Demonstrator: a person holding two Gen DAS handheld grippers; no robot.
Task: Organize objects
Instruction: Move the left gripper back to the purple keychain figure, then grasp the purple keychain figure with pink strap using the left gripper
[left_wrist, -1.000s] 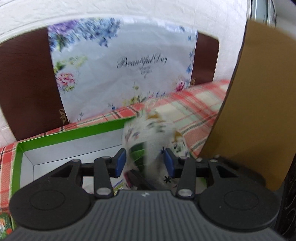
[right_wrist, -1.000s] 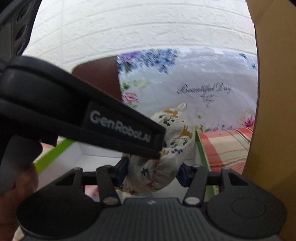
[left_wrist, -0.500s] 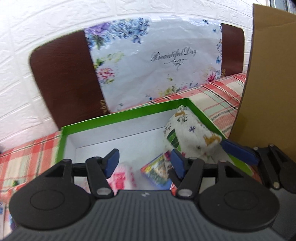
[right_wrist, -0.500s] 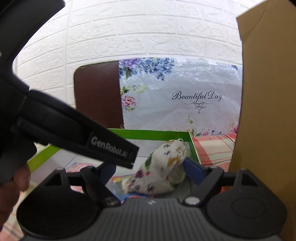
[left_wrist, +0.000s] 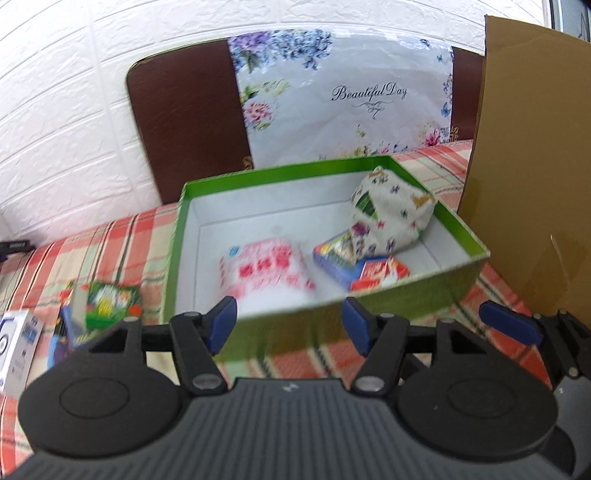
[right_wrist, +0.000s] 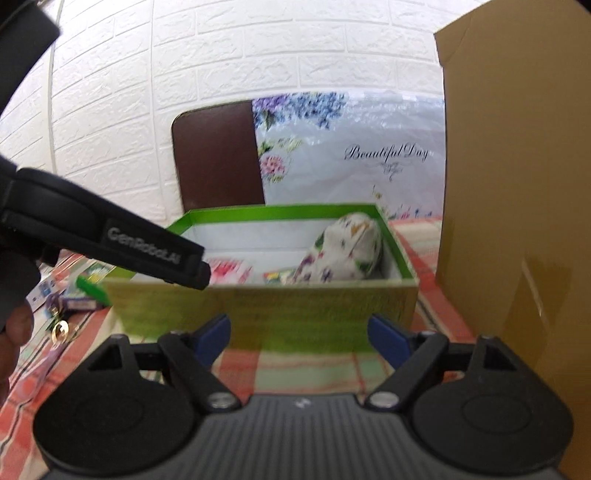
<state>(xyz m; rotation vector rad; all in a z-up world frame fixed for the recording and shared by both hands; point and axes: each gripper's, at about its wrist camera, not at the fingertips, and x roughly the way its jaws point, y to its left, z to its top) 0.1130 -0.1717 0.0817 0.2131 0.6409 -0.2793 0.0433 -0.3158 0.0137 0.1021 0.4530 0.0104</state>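
A white floral fabric pouch (left_wrist: 391, 206) (right_wrist: 347, 251) lies in the right back corner of the green box (left_wrist: 280, 171) (right_wrist: 258, 306), leaning on a blue and red card pack (left_wrist: 354, 262). A pink packet (left_wrist: 266, 269) lies in the box's middle. My left gripper (left_wrist: 289, 323) hangs open in front of the box's near wall with nothing between its blue pads. To its right, my right gripper (right_wrist: 299, 334) is also open and empty, short of the same wall. The left gripper's body (right_wrist: 110, 240) crosses the right wrist view.
A tall cardboard sheet (left_wrist: 532, 166) (right_wrist: 517, 184) stands close on the right. Behind the box are a floral bag (left_wrist: 343, 99) and a brown chair back (left_wrist: 188, 122). On the plaid cloth (left_wrist: 110, 251) at left lie a green packet (left_wrist: 107, 302) and a white box (left_wrist: 14, 339).
Both grippers let go of the fabric pouch, which now rests in the box. Both have opened and pulled back from over the box to in front of its near wall.
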